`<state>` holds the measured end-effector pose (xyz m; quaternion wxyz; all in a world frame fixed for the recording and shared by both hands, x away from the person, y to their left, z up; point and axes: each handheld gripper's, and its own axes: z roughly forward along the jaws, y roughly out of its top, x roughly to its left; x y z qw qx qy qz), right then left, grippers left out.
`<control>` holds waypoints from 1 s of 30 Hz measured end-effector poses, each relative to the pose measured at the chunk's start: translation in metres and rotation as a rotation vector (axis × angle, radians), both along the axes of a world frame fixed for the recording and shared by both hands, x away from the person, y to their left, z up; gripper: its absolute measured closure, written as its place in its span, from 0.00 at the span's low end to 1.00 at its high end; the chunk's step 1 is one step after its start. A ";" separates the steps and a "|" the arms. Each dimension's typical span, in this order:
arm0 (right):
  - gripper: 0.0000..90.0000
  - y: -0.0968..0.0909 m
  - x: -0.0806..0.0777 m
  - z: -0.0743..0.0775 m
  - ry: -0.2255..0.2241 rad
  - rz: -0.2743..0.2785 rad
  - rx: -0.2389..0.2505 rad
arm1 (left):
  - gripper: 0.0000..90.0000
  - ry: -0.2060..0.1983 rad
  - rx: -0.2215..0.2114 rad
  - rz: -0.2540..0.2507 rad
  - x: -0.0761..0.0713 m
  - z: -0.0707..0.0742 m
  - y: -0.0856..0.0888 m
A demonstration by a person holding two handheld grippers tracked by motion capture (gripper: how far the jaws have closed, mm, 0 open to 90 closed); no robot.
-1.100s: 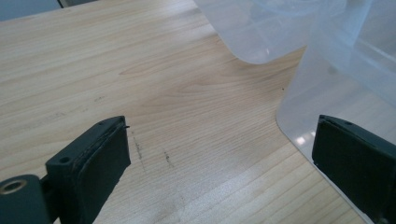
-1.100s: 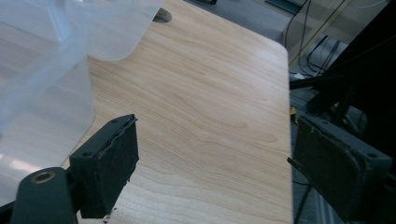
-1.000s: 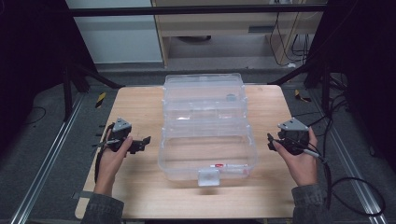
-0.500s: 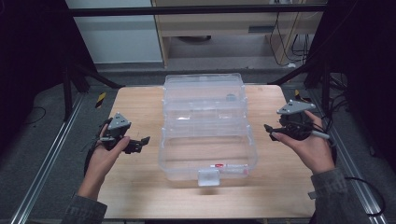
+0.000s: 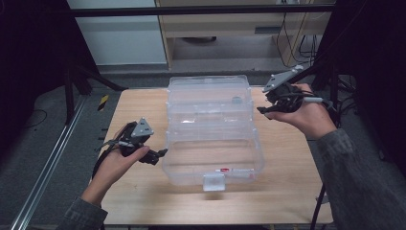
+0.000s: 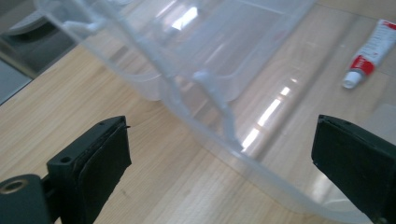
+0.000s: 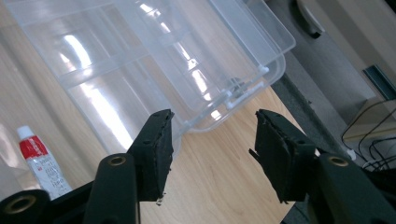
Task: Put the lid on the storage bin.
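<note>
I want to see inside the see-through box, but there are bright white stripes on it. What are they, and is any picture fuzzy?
High view: dim and dark at the edges, the clear box faintly shiny. Left gripper view: streaks of lamp glare on the box wall, the black fingers close up and slightly soft. Right gripper view: strong glare bands on the lid; the small tube shows through clearly.

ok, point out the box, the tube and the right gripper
box (image 5: pixel 213 143): high view, clear front compartment wall
tube (image 7: pixel 39 161): right gripper view, red-and-white body
right gripper (image 7: pixel 212 144): right gripper view, midway between its fingertips
</note>
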<state>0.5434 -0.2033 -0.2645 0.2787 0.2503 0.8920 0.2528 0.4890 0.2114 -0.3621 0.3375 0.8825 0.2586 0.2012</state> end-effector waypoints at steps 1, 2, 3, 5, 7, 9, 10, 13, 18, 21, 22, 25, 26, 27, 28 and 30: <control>0.55 0.003 0.004 0.000 0.004 0.017 -0.017 | 0.04 0.009 -0.013 -0.016 -0.003 0.001 -0.005; 0.57 0.005 0.008 -0.001 0.014 0.032 -0.031 | 0.04 0.014 0.005 -0.053 -0.007 0.004 -0.009; 0.60 0.008 0.013 -0.002 0.026 0.048 -0.047 | 0.04 0.014 0.005 -0.062 -0.010 0.004 -0.013; 0.65 0.011 0.019 -0.004 0.036 0.062 -0.064 | 0.04 0.010 0.026 -0.078 -0.013 0.005 -0.019; 0.69 0.014 0.026 -0.006 0.048 0.074 -0.072 | 0.04 0.018 0.045 -0.091 -0.012 0.003 -0.024; 0.71 0.017 0.030 -0.007 0.063 0.087 -0.069 | 0.04 0.029 0.050 -0.099 -0.012 0.001 -0.027; 0.71 0.022 0.032 -0.009 0.069 0.116 -0.078 | 0.04 0.032 0.057 -0.098 -0.011 -0.001 -0.029; 0.71 0.028 0.033 -0.010 0.066 0.144 -0.095 | 0.04 0.049 0.080 -0.114 -0.013 -0.004 -0.033; 0.68 0.045 0.041 -0.013 0.066 0.184 -0.146 | 0.04 0.060 0.102 -0.172 -0.020 -0.005 -0.041; 0.67 0.055 0.047 -0.020 0.084 0.214 -0.195 | 0.04 0.068 0.100 -0.198 -0.022 -0.006 -0.045; 0.67 0.058 0.048 -0.023 0.088 0.228 -0.213 | 0.04 0.069 0.098 -0.203 -0.022 -0.007 -0.047; 0.67 0.064 0.054 -0.029 0.104 0.268 -0.250 | 0.04 0.074 0.107 -0.219 -0.024 -0.011 -0.051; 0.67 0.066 0.055 -0.031 0.110 0.281 -0.260 | 0.04 0.086 0.112 -0.226 -0.025 -0.013 -0.052; 0.68 0.069 0.057 -0.033 0.121 0.287 -0.275 | 0.04 0.091 0.123 -0.236 -0.025 -0.014 -0.053; 0.69 0.070 0.058 -0.033 0.127 0.292 -0.283 | 0.04 0.100 0.137 -0.248 -0.026 -0.017 -0.054; 0.70 0.073 0.061 -0.035 0.139 0.303 -0.292 | 0.05 0.110 0.156 -0.261 -0.027 -0.020 -0.056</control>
